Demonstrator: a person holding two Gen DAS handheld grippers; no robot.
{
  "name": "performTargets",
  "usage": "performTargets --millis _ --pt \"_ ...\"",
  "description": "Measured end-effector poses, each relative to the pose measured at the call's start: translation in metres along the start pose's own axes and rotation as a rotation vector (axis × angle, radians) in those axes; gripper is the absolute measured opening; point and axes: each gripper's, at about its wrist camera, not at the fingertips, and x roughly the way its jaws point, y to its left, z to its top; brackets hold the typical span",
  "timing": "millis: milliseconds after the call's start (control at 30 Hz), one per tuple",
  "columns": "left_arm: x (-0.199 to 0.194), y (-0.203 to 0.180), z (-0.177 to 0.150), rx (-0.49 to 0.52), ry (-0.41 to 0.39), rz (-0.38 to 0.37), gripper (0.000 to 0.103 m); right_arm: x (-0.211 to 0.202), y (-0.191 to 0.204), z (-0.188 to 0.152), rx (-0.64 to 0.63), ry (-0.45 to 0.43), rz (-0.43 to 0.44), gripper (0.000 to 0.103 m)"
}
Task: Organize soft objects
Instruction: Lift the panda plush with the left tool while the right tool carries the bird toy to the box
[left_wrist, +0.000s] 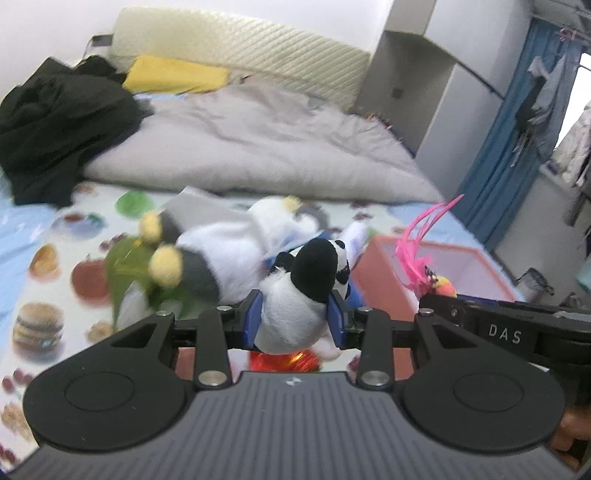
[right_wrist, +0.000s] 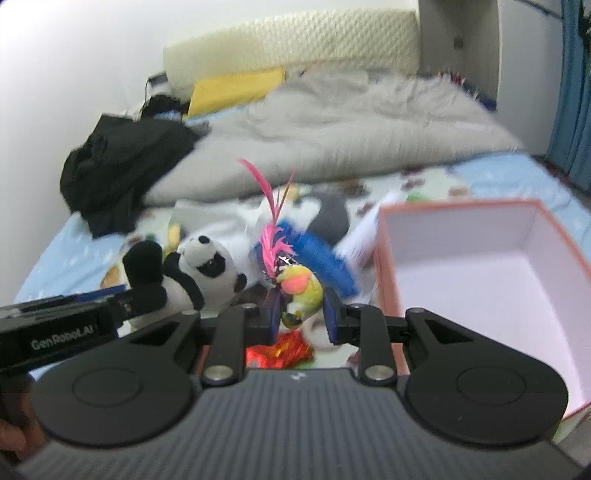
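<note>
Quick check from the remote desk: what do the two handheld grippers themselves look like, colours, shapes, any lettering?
Both match. The left gripper and right gripper each have a grey ribbed body, two round black discs, black linkage arms with silver pivot pins, and blue pads on the fingers. White lettering runs along their black sides: "GenRobot.AI" on the left one, "DAS" on the right one. No cables or sleeves show.

My right-wrist view is motion-blurred; the toy pile (right_wrist: 258, 236) won't resolve. Box (right_wrist: 480, 280) cut off at right edge. Red foil thing (left_wrist: 284, 363) mostly hidden behind left tool (left_wrist: 295, 317).
</note>
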Motion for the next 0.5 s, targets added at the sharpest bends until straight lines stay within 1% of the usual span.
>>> performTargets --millis 133,300,400,500 --pt "-0.003 -0.024 0.025 0.038 -0.045 -0.043 0.043 -0.018 -0.011 0.022 -0.002 -0.068 -0.033 0.028" --pt "-0.008 -0.056 0.049 0.066 -0.082 -0.109 0.043 -0.038 -0.031 0.041 0.005 -0.135 -0.076 0.028" --pt "-0.008 -0.076 0.059 0.081 -0.093 -0.141 0.043 -0.047 -0.046 0.051 0.018 -0.155 -0.117 0.028" --pt "-0.003 -0.096 0.068 0.092 -0.086 -0.176 0.043 -0.057 -0.066 0.058 0.06 -0.164 -0.142 0.028"
